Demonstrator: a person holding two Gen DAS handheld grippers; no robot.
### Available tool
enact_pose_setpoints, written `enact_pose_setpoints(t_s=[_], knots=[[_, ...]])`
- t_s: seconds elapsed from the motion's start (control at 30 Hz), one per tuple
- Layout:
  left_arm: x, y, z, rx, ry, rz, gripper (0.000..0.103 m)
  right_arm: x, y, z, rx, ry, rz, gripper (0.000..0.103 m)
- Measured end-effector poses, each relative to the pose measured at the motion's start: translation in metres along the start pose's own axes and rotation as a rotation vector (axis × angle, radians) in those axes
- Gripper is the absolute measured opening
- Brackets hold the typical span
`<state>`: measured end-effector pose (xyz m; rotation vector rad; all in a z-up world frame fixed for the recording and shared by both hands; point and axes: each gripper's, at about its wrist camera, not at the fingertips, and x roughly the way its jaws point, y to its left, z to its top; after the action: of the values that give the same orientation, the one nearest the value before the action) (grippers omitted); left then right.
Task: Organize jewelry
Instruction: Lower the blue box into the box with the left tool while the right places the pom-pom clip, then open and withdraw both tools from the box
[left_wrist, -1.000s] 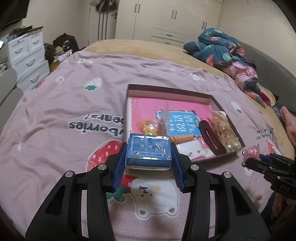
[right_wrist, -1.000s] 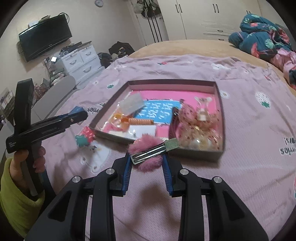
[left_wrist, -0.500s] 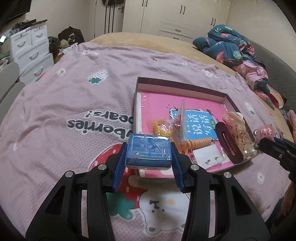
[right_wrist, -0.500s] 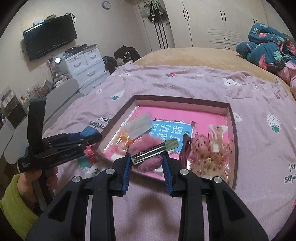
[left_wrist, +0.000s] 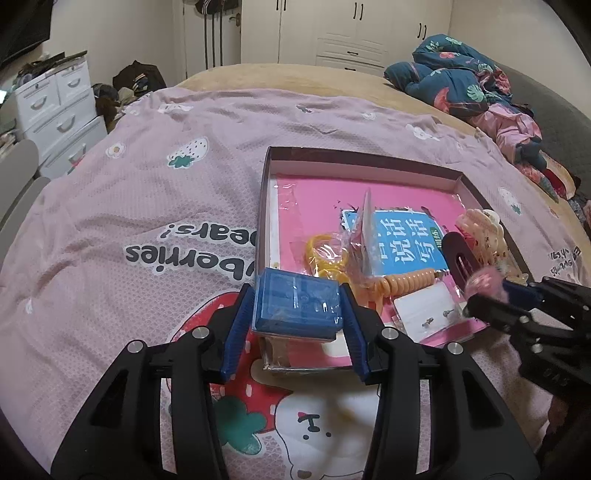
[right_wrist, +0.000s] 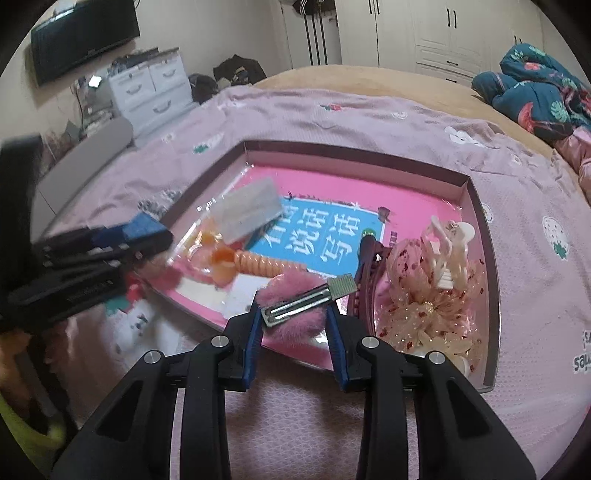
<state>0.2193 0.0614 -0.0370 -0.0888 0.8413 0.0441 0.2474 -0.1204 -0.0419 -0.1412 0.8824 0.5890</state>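
My left gripper (left_wrist: 297, 312) is shut on a small blue box (left_wrist: 297, 302), held over the near left corner of the shallow cardboard tray (left_wrist: 354, 157). My right gripper (right_wrist: 295, 312) is shut on a pink fluffy hair clip (right_wrist: 291, 299) with a metal clasp, held over the tray's near edge (right_wrist: 207, 177). In the left wrist view the right gripper (left_wrist: 491, 295) comes in from the right. In the right wrist view the left gripper (right_wrist: 147, 236) with the blue box shows blurred at the left. The tray holds a dark claw clip (right_wrist: 365, 269), an orange spiral hair tie (right_wrist: 266, 264) and pale hair ornaments (right_wrist: 436, 295).
The tray lies on a bed with a pink strawberry-print cover (left_wrist: 147, 206). Inside it are a blue-and-pink booklet (left_wrist: 402, 240), yellow bands in a bag (left_wrist: 325, 251) and an earring card (left_wrist: 424, 308). Bundled bedding (left_wrist: 461, 85) lies at the far right. White drawers (left_wrist: 55, 99) stand at the left.
Both grippers have moved forward over the tray's near edge with their loads. The right gripper has come closer to the left one.
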Motion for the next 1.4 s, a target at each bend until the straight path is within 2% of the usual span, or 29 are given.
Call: enact_pose_setpoints(t_s=[0.1, 0.23, 0.37, 0.47, 0.77, 0.93, 1.0, 1.4], knots=[[-0.001, -0.003, -0.001, 0.015, -0.004, 0.01, 0.037, 0.003, 0.0, -0.004, 0.003, 0.015, 0.001, 0.033], [0.0, -0.007, -0.001, 0.031, -0.004, 0.02, 0.039, 0.0, -0.002, -0.006, 0.01, 0.004, -0.006, 0.046], [0.0, -0.007, -0.001, 0.03, -0.002, 0.015, 0.044, -0.011, -0.006, -0.007, 0.028, -0.023, -0.011, 0.053], [-0.003, -0.008, -0.002, 0.028, -0.007, 0.01, 0.051, -0.026, -0.009, -0.01, 0.046, -0.056, -0.013, 0.058], [-0.047, -0.012, -0.006, 0.031, -0.092, 0.004, 0.076, -0.088, -0.01, -0.023, 0.078, -0.211, -0.059, 0.091], [-0.073, -0.017, -0.011, 0.015, -0.127, -0.017, 0.091, -0.119, -0.01, -0.035, 0.083, -0.291, -0.107, 0.098], [-0.083, -0.02, -0.012, 0.006, -0.133, -0.037, 0.093, -0.131, -0.011, -0.042, 0.084, -0.316, -0.119, 0.099], [-0.122, -0.032, -0.041, 0.009, -0.139, -0.075, 0.094, -0.167, -0.009, -0.075, 0.085, -0.343, -0.128, 0.099]])
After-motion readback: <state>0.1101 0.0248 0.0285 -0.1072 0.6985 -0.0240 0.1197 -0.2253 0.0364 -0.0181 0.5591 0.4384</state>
